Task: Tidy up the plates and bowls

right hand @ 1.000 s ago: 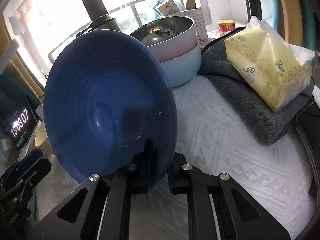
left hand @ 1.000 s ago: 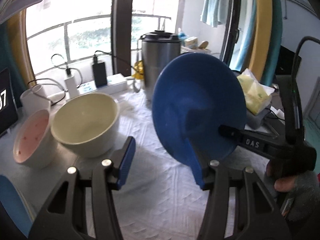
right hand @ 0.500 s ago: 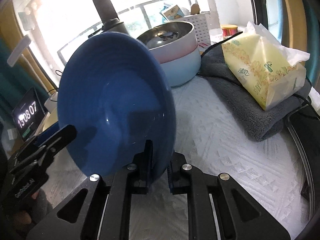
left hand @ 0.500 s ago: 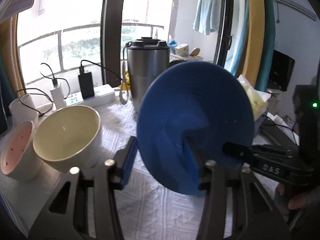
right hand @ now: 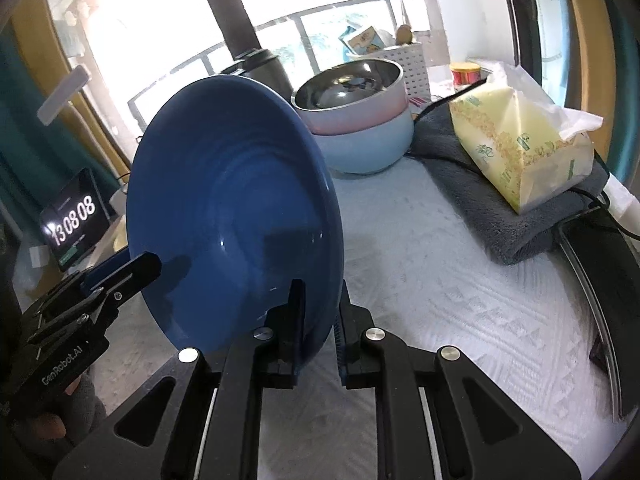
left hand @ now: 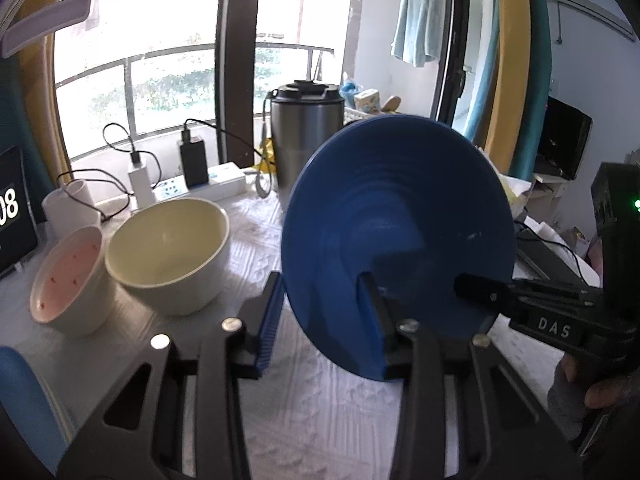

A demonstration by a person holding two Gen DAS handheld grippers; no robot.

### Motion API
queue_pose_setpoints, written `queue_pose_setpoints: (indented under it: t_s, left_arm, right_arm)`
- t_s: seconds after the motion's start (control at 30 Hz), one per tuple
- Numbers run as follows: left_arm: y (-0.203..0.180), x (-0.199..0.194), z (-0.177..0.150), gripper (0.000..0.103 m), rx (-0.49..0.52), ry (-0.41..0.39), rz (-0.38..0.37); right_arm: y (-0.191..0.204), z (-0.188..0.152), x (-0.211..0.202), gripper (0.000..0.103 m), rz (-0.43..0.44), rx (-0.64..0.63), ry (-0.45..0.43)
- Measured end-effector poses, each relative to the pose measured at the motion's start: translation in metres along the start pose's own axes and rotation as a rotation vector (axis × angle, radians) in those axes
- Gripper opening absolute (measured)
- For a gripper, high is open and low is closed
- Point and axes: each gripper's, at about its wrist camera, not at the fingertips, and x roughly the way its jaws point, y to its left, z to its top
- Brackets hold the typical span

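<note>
A dark blue plate [left hand: 396,240] is held on edge above the table; it also shows in the right wrist view [right hand: 228,216]. My right gripper [right hand: 318,312] is shut on its lower rim and appears in the left wrist view [left hand: 480,292]. My left gripper [left hand: 324,312] is open, its jaws straddling the plate's rim with a gap on the left side; it appears in the right wrist view [right hand: 136,268]. A cream bowl [left hand: 168,252] and a pink-lined bowl [left hand: 68,280] stand at the left. Stacked pink and light blue bowls [right hand: 360,120] stand behind.
A steel flask [left hand: 306,136], power strip with chargers [left hand: 188,184] and clock display [right hand: 74,220] stand by the window. A tissue pack [right hand: 520,148] lies on a grey towel [right hand: 500,208] at right. A light blue plate edge [left hand: 20,400] shows at lower left.
The left gripper has moved in around the plate's rim, and the plate has shifted closer between its jaws. The right gripper keeps its hold.
</note>
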Motion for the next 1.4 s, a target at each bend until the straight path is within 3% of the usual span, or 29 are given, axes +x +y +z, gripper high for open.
queue_pose_setpoints:
  t_s: [0.97, 1.4]
  left_arm:
    - [0.048, -0.092, -0.049, 0.038, -0.088, -0.002, 0.057]
    - [0.072, -0.120, -0.073, 0.038, -0.130, 0.020, 0.095]
  right_arm:
    - [0.083, -0.041, -0.019, 0.023, 0.087, -0.095, 0.029]
    - [0.120, -0.067, -0.014, 0.025, 0.105, -0.149, 0.098]
